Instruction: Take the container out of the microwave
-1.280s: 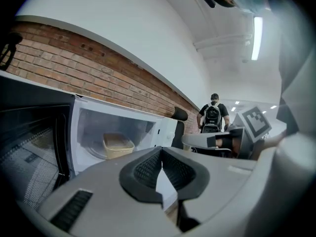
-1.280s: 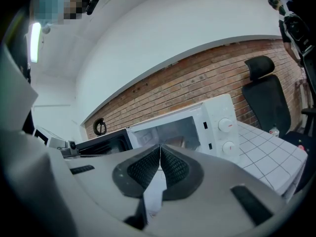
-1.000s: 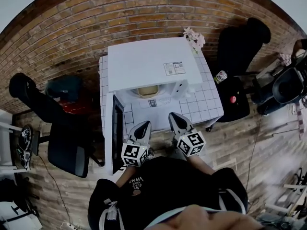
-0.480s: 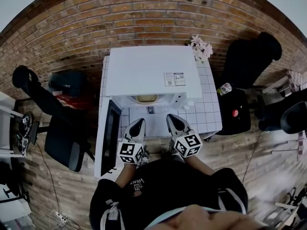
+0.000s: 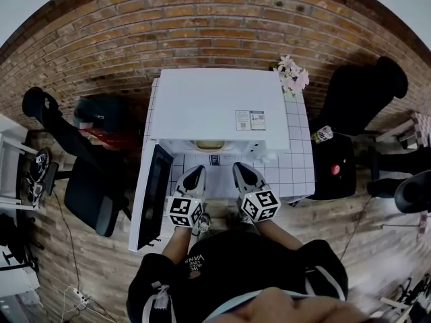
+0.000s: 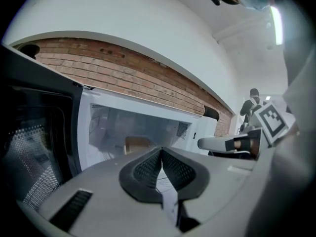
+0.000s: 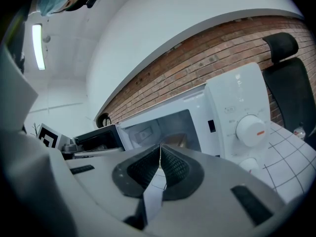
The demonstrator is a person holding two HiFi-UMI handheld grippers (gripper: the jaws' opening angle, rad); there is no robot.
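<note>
Facing the open microwave (image 5: pixel 215 106) on the white tiled bench (image 5: pixel 296 170); door (image 5: pixel 151 197) swung out to the left side. Target container (image 5: pixel 209 145) sits inside the cavity on its floor, roughly mid-width, set back from the front lip. It shows as a low tan shape in both gripper views, too soft in detail to tell lid or contents

State, left gripper (image 5: pixel 197 172): jaws pressed together, nothing between them, tips short of the cavity opening. State, right gripper (image 5: pixel 238 169): likewise, jaws together and empty, just beside the left one, control dial (image 7: pixel 251 128) off to its right

Handling, judged: the container looks small and shallow, probably thin-walled paper or plastic, so light but apt to buckle under a hard pinch. Contents unknown; may be hot or liquid, so keep it level. Surface likely smooth, so some slip risk even on the ribbed pads (image 6: pixel 145 169)

Where to hold: the near rim, or the two opposite side walls with one gripper each, low enough that the wall does not fold. Both sets of jaws must part first. Headroom under the cavity roof looks tight, so enter level. Risk: nudging it deeper, or tipping it on the front lip
</note>
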